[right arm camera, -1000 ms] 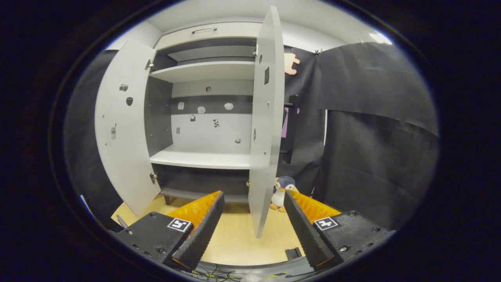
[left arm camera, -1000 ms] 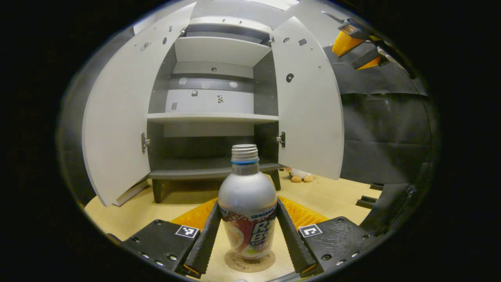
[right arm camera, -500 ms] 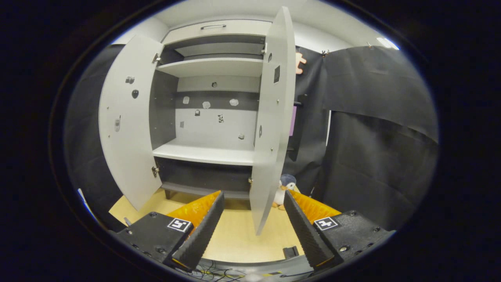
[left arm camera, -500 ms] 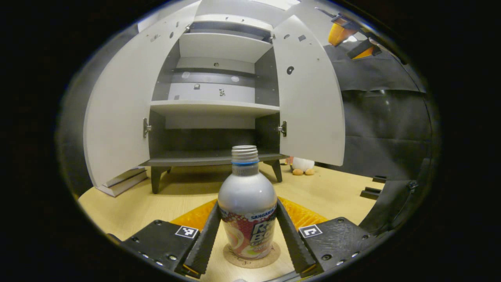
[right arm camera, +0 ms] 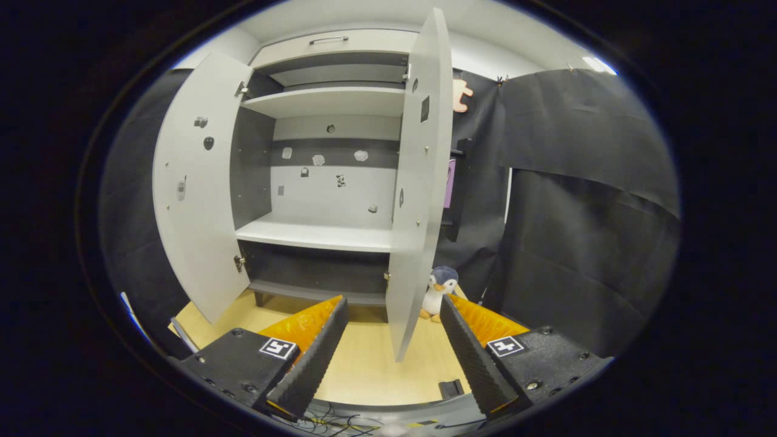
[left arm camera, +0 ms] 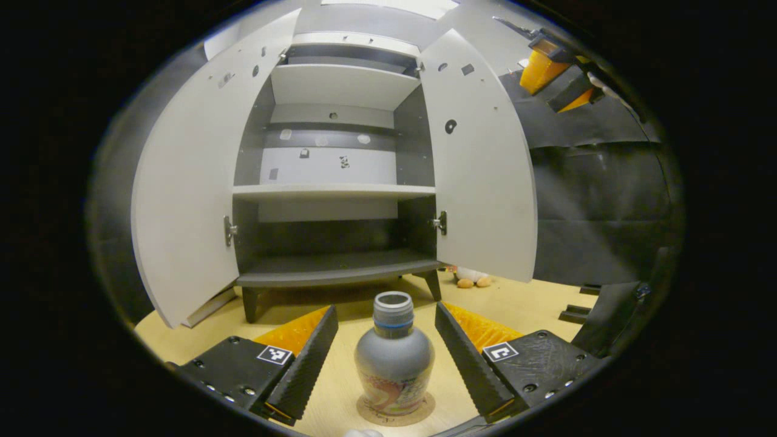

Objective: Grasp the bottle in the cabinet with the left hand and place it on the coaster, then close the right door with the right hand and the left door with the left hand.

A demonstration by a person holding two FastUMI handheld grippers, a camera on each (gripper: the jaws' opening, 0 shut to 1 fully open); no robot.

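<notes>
Bottle (left arm camera: 394,358) stands upright on the round coaster (left arm camera: 395,411) on the pale wooden bench (left arm camera: 534,303), between the wide-open left claw (left arm camera: 386,358) fingers, touching neither. Beyond, the cabinet (left arm camera: 332,182) has both doors swung out. Right claw (right arm camera: 394,346) gapes wide near the right door (right arm camera: 416,182); a toy penguin (right arm camera: 438,291) sits by black cloth (right arm camera: 583,212).

One tall grey wooden cabinet (left arm camera: 331,182) stands on the bench with two pale doors, one left door (left arm camera: 182,188) and one right door (left arm camera: 482,170), both open. In front of the cabinet are one silver metal bottle (left arm camera: 394,361) and one round brown coaster (left arm camera: 425,409); beside its right leg sits one plush penguin (right arm camera: 438,291).
</notes>
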